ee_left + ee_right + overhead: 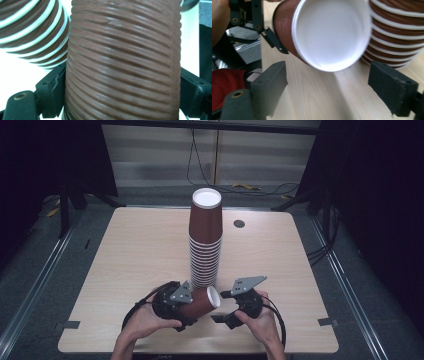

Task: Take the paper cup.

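Held cup [201, 302] just beside stack [205, 240], open tabletop [135, 250] leftward

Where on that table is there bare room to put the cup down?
The table is bare left of the cup stack, and right of it past the small round hole. The near edge is crowded: the left claw holds the cup and the right claw faces it.

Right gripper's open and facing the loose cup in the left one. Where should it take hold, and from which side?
Take the cup at its rim, coming in from the open mouth that faces the right gripper. The left gripper already clamps the ribbed body, so probably only the rim end is free.
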`<state>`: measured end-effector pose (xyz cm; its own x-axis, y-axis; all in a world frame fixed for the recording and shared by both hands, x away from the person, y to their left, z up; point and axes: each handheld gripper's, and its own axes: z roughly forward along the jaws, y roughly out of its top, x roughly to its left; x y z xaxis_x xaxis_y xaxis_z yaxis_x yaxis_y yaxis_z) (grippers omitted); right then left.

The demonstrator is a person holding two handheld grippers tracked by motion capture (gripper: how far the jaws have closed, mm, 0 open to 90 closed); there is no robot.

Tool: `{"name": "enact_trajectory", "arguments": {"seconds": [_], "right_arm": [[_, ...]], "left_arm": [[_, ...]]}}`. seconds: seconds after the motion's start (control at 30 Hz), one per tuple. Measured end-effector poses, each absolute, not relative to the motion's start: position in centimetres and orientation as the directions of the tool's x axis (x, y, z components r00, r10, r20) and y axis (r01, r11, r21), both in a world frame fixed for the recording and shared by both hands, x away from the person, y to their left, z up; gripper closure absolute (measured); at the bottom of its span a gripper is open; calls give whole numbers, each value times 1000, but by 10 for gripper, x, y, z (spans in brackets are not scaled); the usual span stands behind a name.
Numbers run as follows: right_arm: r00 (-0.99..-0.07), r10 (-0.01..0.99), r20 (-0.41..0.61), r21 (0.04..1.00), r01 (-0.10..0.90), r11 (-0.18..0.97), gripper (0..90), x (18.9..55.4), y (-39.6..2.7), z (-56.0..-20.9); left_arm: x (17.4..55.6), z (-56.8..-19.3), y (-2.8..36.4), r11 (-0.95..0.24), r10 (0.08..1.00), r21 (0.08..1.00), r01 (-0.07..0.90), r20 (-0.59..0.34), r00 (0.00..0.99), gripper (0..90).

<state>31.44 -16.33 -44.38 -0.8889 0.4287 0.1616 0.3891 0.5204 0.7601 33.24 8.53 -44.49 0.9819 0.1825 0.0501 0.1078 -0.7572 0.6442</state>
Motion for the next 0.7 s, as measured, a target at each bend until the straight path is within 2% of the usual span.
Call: {"name": "enact_trajectory", "arguments": {"seconds": [0.33, 0.7], "right_arm": [[-910, 380, 163, 718, 374, 587, 152, 319, -154, -439], [-925, 348, 155, 665, 358, 655, 144, 325, -146, -437]], "left_arm": [[334, -443, 80, -821, 152, 565, 85, 73, 986, 131], [331, -442, 73, -851, 121, 522, 58, 88, 989, 131]]}}
